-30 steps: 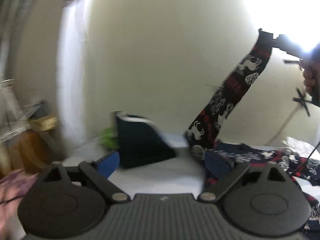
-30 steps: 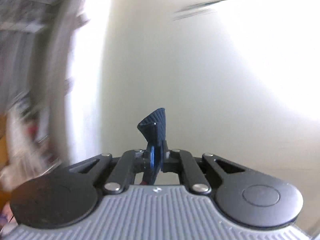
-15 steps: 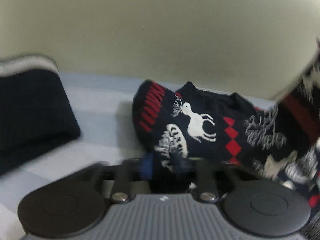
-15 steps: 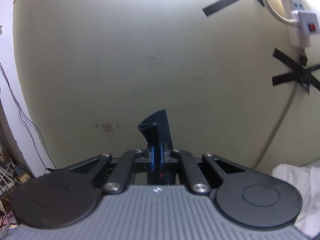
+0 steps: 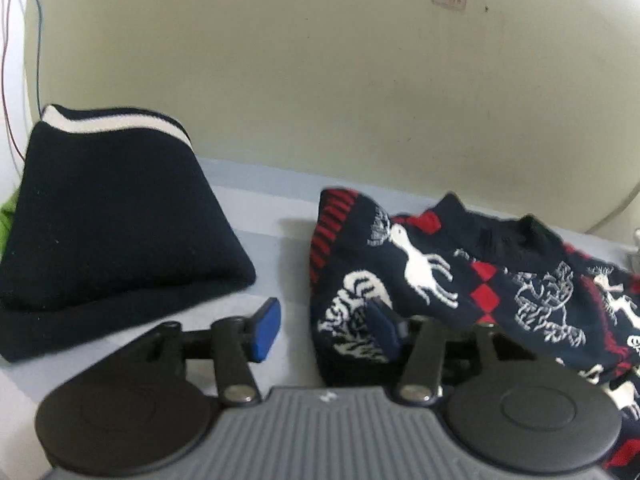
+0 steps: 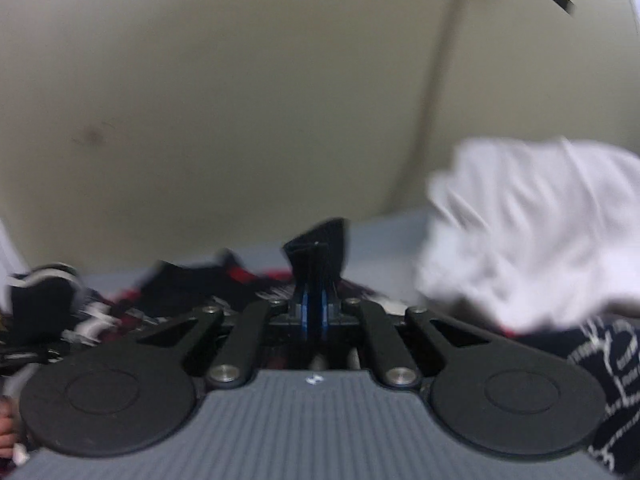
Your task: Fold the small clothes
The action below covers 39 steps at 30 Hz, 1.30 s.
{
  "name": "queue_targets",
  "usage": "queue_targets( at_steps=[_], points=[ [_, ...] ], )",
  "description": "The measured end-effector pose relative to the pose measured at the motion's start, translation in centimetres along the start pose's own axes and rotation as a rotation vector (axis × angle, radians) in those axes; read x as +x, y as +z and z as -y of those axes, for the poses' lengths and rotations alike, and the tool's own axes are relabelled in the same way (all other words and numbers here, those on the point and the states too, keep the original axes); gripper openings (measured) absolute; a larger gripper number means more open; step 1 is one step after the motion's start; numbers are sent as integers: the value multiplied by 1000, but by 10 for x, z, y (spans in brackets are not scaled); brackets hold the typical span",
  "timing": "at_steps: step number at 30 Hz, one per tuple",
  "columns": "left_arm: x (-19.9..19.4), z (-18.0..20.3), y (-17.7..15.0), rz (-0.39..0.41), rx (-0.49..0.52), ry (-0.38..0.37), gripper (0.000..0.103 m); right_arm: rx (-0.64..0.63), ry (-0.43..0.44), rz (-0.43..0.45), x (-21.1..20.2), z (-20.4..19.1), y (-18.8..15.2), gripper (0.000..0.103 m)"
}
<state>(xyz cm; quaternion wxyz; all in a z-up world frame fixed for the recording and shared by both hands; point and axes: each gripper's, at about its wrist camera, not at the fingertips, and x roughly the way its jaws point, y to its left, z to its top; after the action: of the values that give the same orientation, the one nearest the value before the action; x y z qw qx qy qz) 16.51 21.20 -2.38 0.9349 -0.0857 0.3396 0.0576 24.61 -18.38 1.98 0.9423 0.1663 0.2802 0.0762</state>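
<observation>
Risk assessment, sweater fold. My left hand-held gripper (image 5: pixel 328 330) stands with its jaws apart; the left pad (image 5: pixel 265 330) is over bare counter (image 5: pixel 256 216), the right pad is pressed into the near folded edge of the sweater (image 5: pixel 432 276), and nothing is held between them. My right hand-held gripper (image 6: pixel 314 308) is clamped on a dark knit edge (image 6: pixel 320 248), which I judge to be part of the same sweater, though blur in that view prevents certainty. The sweater lies ahead and to the right of the left hand-held gripper, flat on the counter with one sleeve folded over the body.

Findings, stated as judgement:
- The left jaws straddle only the sweater's edge. Closing here could catch a single layer and pull the fold open.
- The right grip is on a narrow tuck of fabric. A quick pull could slip it free or drag the whole garment askew.
- A dark folded garment (image 5: pixel 104 216) sits just left of the left hand-held gripper. A wide leftward sweep could knock it.
- White cloth (image 6: pixel 532 232) lies close on the right of the right hand-held gripper. It could snag in the next fold.
</observation>
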Motion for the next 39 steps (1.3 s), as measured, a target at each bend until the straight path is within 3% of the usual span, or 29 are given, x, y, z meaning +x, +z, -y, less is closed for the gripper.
queue_targets(
  at_steps=[3,5,8,10,11,12,16,22,27,32,35,36,39],
  points=[
    [-7,-5,0,15,-34,-22,56,72,15,-16,0,-15,-6,9],
    [-9,-6,7,40,-55,-47,56,52,40,30,-17,-17,2,8],
    [-15,-6,6,80,-67,-70,51,91,212,195,-51,-28,23,8],
    [-11,-3,10,67,-55,-52,44,100,275,327,-72,-32,33,8],
    [-3,0,11,42,-48,-44,30,106,274,360,-74,-34,33,8],
    [3,-1,12,8,-44,-40,20,116,252,352,-70,-33,30,8],
    [10,-7,11,-12,-71,-55,21,18,-3,130,-34,-27,-7,8],
    [11,-7,10,-11,-66,-40,29,56,-73,59,-47,-13,-38,11],
    [-10,-8,13,53,-70,-21,33,151,-61,167,-113,13,-46,11],
    [-40,12,11,132,-35,-166,47,268,-164,259,-194,59,-70,12],
    [-49,34,3,148,49,-229,53,398,-200,259,-217,82,-94,23],
    [-50,42,0,148,78,-243,54,453,-188,245,-223,89,-103,30],
    [-47,61,-10,135,154,-259,54,561,-110,190,-224,98,-124,32]
  ],
)
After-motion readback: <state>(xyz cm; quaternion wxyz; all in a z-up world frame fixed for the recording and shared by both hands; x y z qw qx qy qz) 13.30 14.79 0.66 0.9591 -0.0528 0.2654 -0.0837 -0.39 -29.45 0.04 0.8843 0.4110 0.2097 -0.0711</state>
